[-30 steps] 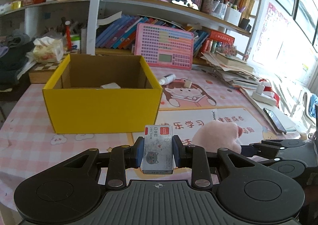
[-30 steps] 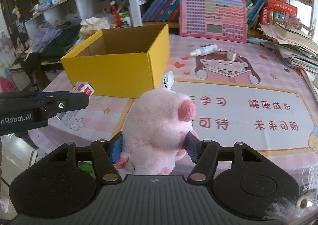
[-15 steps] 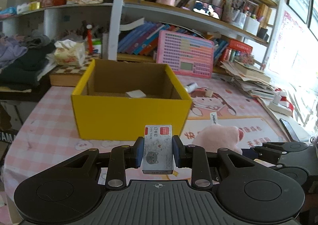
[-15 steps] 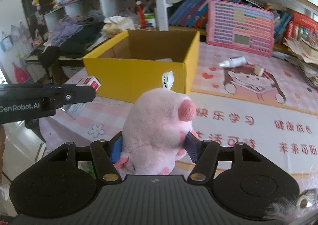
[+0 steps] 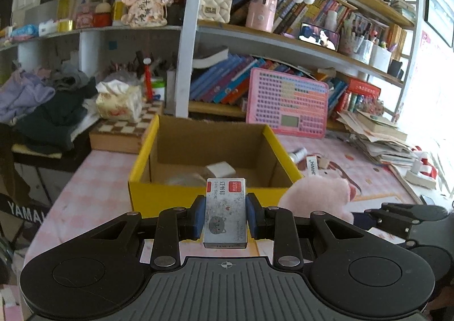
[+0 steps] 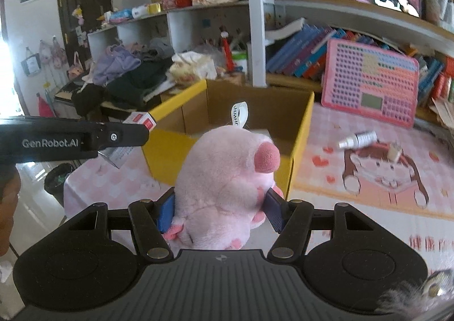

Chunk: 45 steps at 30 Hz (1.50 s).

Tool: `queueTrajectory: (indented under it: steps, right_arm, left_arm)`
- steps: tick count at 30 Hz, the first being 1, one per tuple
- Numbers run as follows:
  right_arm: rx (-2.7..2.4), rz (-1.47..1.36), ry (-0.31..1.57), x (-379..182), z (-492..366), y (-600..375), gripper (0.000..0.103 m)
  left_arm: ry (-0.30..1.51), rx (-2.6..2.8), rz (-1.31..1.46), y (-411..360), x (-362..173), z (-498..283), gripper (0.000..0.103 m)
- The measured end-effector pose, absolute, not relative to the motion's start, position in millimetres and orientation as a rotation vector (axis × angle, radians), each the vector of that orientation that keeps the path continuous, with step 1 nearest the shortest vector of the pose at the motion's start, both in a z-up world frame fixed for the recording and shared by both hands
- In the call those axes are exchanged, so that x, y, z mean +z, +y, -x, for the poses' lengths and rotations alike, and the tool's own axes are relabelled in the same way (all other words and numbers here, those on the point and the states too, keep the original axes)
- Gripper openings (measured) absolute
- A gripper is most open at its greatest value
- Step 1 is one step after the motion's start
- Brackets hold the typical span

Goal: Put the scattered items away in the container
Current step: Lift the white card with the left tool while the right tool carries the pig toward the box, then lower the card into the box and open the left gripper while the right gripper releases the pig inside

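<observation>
left gripper (image 5: 225, 217) clamps a staple box (image 5: 225, 213) marked "订书钉" – right gripper (image 6: 220, 209), "genrobot.ai", squeezes a pink plush pig (image 6: 227, 187) – both near the yellow box (image 5: 147, 199).

shelves (image 5: 283, 42): crowded | table (image 6: 354, 199): pink cloth | window light: right | door (image 6: 82, 8): dark
</observation>
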State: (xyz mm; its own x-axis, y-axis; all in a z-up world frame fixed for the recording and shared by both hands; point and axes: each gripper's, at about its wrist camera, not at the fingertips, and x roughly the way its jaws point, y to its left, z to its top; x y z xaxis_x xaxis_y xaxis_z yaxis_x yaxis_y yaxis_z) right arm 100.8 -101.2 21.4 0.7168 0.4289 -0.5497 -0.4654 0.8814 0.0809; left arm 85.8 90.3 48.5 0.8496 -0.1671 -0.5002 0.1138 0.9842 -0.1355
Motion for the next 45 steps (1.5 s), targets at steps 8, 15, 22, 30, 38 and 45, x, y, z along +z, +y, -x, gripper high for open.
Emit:
queueTrajectory:
  steps: [8,15,22,30,38,45]
  right_arm:
    - [0.501,0.064,0.524,43.1,-153.9,-100.5,0.061]
    - [0.537,0.134,0.510,46.3,-207.8,-85.7,0.061]
    - [0.575,0.248,0.548,29.6,-259.2,-60.1,0.061]
    - [0.592,0.320,0.711,-0.7,-307.6,-44.5,0.063]
    - [0.626,0.390,0.824,-16.3,-333.2,-36.4,0.065]
    - [0.661,0.420,0.874,-20.9,-345.2,-28.9,0.068]
  left_arm:
    - [0.508,-0.113,0.098,95.5,56.7,-130.9,0.028]
    - [0.520,-0.083,0.076,97.9,55.8,-178.6,0.028]
    - [0.616,-0.045,0.087,106.7,38.6,-230.8,0.028]
    - [0.706,-0.026,0.019,93.8,16.8,-269.9,0.028]
    - [0.787,-0.030,0.011,86.0,0.8,-295.8,0.029]
    - [0.845,-0.043,-0.013,79.3,-8.0,-315.3,0.029]
